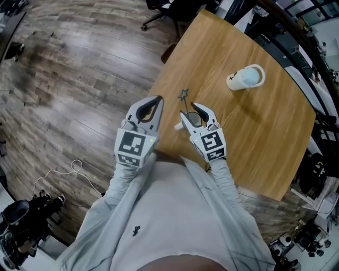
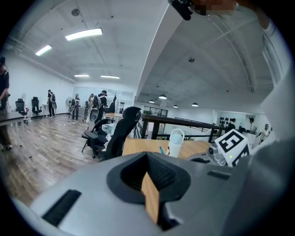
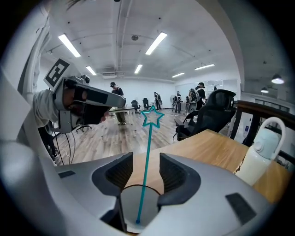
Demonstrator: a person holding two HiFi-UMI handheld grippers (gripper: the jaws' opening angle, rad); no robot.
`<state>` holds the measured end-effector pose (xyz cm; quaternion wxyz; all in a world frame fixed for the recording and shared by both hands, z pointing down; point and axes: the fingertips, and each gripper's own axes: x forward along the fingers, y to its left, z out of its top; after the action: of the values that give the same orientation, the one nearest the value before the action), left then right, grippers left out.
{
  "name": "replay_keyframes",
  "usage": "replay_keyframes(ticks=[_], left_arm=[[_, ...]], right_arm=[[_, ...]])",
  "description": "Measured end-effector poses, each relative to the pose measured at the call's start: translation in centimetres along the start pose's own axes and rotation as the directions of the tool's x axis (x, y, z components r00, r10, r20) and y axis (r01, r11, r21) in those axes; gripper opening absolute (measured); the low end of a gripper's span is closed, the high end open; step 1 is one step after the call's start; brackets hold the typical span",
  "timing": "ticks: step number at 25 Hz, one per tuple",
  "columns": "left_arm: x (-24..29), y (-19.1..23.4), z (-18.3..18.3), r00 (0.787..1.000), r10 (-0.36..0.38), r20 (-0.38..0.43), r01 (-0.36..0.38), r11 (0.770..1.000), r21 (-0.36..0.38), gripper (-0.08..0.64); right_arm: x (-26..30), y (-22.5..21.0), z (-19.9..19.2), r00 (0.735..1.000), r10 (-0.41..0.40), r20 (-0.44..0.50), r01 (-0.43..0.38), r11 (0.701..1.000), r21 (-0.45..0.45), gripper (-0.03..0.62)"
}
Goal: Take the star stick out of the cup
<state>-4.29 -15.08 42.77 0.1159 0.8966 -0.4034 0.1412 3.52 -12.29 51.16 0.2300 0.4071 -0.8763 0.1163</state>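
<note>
A thin teal star stick (image 3: 146, 166) stands upright in a small pale cup (image 3: 151, 203), star end up. The cup (image 1: 194, 119) rests on the wooden table (image 1: 254, 143) near its left edge, and the star (image 1: 184, 95) shows above it. My right gripper (image 1: 192, 112) is open, its jaws standing either side of the cup and stick, pads apart from both. From its own camera the right gripper (image 3: 146, 162) frames the stick in the gap. My left gripper (image 1: 158, 99) hovers just left of the table edge, shut and holding nothing; its tips (image 2: 147, 156) meet.
A white jug with a handle (image 1: 246, 78) lies further back on the table; it also shows as the jug (image 3: 260, 154) at right. Black office chairs (image 1: 164, 10) stand beyond the table's far corner. Wooden floor lies to the left, with people far off.
</note>
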Motion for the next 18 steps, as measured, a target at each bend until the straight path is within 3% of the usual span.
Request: replay_keyframes(ticks=[9,18], left_arm=[[-0.3,0.5,-1.2,1.0,0.015,-0.009,-0.016,1.0,-0.026,0.018],[-0.3,0.8,-1.7,1.0,0.021,-0.009,-0.022,0.999,-0.037,0.02]], right_arm=[[1.9,0.5,-1.6,0.996,0.027,-0.091,-0.03,0.999,-0.029,0.172],[2.1,0.0,-1.9,0.994,0.014,-0.108,-0.017,0.999,-0.034,0.17]])
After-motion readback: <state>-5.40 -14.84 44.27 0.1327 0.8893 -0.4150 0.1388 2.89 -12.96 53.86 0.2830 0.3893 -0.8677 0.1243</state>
